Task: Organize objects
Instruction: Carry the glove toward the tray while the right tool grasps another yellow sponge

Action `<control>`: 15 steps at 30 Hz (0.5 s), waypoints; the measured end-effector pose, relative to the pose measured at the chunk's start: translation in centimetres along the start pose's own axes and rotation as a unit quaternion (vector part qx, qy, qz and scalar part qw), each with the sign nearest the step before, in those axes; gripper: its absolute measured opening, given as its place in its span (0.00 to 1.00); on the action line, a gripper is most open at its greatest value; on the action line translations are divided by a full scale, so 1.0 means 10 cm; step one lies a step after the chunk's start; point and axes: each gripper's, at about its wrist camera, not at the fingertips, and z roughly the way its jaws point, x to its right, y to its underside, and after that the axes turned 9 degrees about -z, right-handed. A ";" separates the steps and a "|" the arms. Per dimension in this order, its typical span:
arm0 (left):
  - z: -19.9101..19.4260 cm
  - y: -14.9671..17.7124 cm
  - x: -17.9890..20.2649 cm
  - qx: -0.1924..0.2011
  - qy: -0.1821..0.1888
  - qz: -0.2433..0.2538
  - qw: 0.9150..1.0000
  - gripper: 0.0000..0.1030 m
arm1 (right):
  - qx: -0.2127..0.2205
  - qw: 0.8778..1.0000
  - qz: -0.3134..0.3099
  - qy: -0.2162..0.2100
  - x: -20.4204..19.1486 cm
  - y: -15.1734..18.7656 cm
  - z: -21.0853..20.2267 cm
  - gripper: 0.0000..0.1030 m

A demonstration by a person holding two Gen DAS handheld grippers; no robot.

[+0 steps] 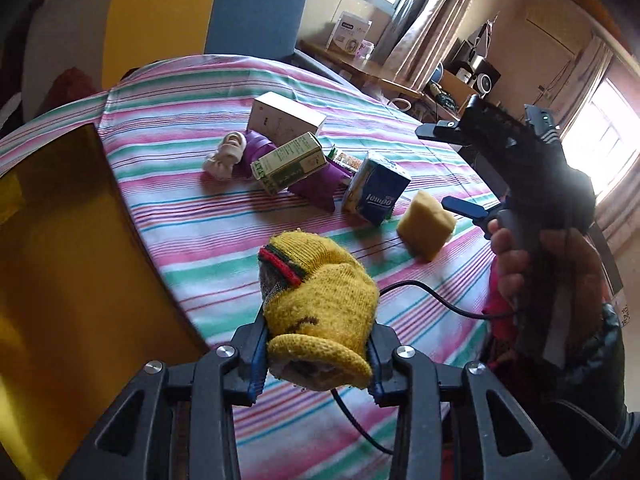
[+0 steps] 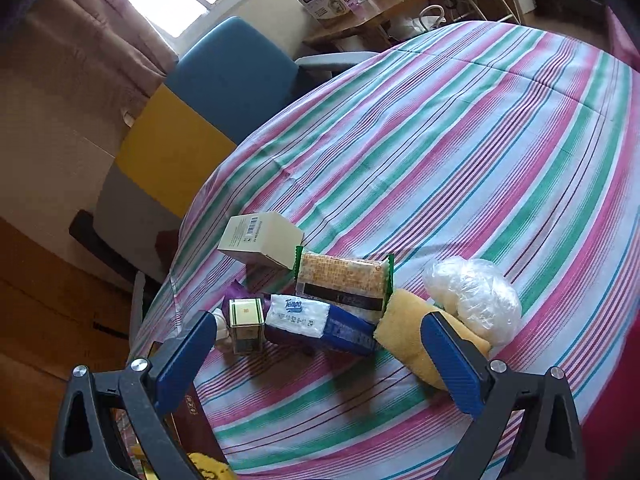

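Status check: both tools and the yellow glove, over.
Left tool shut on yellow knit glove, lifted off the striped tablecloth. Right tool open, empty, over the pile by the Tempo tissue pack. Yellow box close left.

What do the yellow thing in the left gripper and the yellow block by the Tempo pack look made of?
Yellow glove: knitted yarn, fuzzy and matte, with visible stitch ribs and a red-green cuff band. Yellow block: probably foam sponge, with a porous, dull surface and soft-looking edges.
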 end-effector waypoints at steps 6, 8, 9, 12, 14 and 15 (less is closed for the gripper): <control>-0.22 0.11 -0.08 0.018 0.013 -0.014 1.000 0.37 | 0.032 0.997 0.015 0.062 0.13 -0.03 -0.13 1.00; -0.29 0.15 -0.10 0.023 0.016 -0.016 0.999 0.37 | 0.017 0.996 0.020 0.082 0.18 -0.03 -0.09 1.00; -0.32 0.16 -0.11 0.025 0.016 -0.017 0.999 0.37 | 0.006 0.995 0.019 0.094 0.19 -0.01 -0.05 1.00; -0.40 0.19 -0.18 0.031 0.017 -0.027 0.999 0.37 | -0.026 0.991 0.012 0.129 0.20 0.02 0.08 1.00; -0.44 0.20 -0.21 0.033 0.017 -0.033 0.999 0.37 | -0.036 0.989 0.003 0.142 0.20 0.03 0.12 1.00; -0.46 0.21 -0.24 0.035 0.017 -0.037 0.999 0.37 | -0.040 0.988 0.000 0.148 0.20 0.04 0.14 1.00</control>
